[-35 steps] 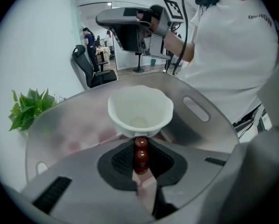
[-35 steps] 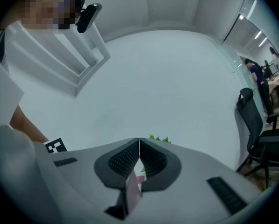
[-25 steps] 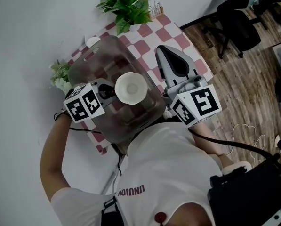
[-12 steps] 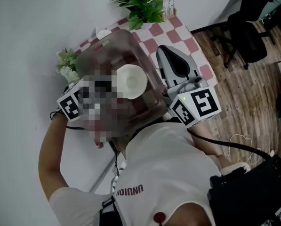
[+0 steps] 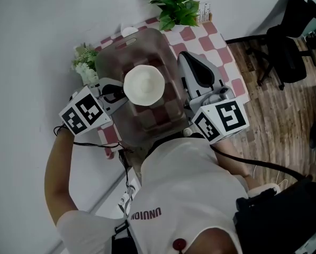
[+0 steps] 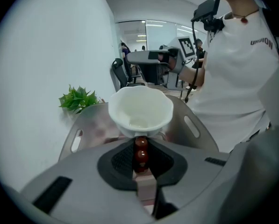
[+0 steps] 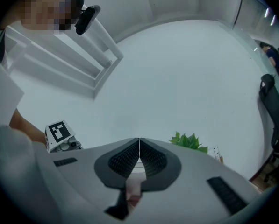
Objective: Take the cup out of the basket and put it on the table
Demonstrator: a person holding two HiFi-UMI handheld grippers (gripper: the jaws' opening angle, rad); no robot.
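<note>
The white cup [image 5: 143, 84] hangs over the translucent brownish basket [image 5: 150, 121], which stands on the checkered table [image 5: 193, 35]. My left gripper [image 5: 120, 92] comes in from the basket's left and is shut on the cup's dark red beaded handle [image 6: 140, 155]. In the left gripper view the cup [image 6: 140, 110] stays upright and looks empty, right in front of my left gripper [image 6: 140, 147]. My right gripper [image 5: 182, 55] is shut on nothing just right of the basket. In its own view the right gripper [image 7: 139, 142] points level at the white wall.
A green potted plant [image 5: 173, 3] stands at the table's far corner, also seen as the plant [image 7: 189, 142]. A small flower bunch [image 5: 85, 67] sits by the wall left of the basket. An office chair [image 5: 289, 45] stands on the wooden floor at right.
The left gripper has lifted the cup higher over the basket and rolled a little. The right gripper stays shut beside the basket, barely shifted.
</note>
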